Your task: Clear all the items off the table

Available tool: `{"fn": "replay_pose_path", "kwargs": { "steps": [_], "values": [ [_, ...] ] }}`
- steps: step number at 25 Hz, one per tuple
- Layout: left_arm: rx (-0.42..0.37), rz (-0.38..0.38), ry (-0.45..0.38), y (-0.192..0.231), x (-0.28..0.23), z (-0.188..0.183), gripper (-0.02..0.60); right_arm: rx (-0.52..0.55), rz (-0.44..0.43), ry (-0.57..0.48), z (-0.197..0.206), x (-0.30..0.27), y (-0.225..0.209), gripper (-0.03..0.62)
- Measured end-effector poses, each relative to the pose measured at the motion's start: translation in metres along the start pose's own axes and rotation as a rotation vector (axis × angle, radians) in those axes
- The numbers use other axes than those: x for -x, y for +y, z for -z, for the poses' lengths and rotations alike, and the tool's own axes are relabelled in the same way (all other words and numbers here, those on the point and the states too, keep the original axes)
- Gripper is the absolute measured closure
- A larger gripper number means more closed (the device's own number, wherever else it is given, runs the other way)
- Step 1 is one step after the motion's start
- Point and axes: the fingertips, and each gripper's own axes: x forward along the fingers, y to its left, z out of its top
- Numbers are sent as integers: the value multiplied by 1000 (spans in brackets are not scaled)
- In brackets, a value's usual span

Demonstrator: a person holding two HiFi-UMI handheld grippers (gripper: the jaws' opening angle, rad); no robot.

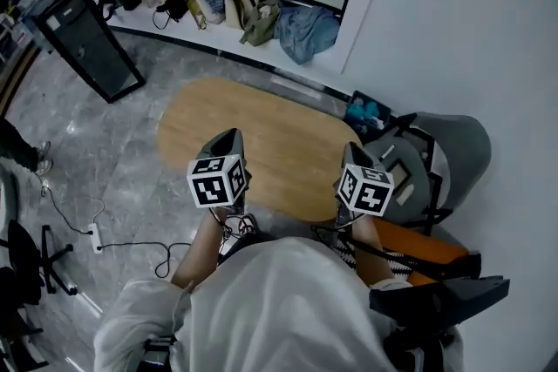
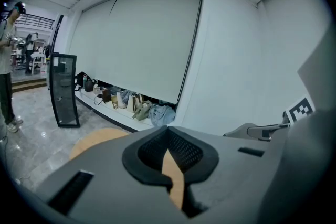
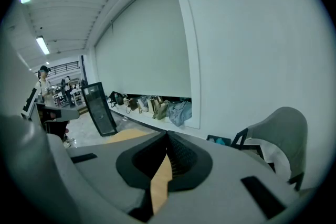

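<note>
As left gripper and right gripper hover, cubes show markers.

Cool even light, fisheye edges, seemingly soft

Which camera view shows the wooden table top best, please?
The head view: nearly the whole oval wooden table top is seen from above. Both gripper views show only a small edge of it and a thin strip between the jaws.
</note>
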Motion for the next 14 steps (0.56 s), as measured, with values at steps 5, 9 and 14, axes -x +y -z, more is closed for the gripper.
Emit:
{"fn": "replay_pose_path", "kwargs": {
  "steps": [5, 9, 14],
  "values": [
    [-18, 16, -3, 0, -4, -5, 574, 1, -1, -10, -6, -2, 1, 571],
    [-16, 17, 9, 4, -8, -6, 574, -1, 5, 0, -5, -4, 2, 571],
    [-13, 16, 29, 12, -9, -4, 574, 13, 4, 16, -2, -4, 8, 571]
  ]
}}
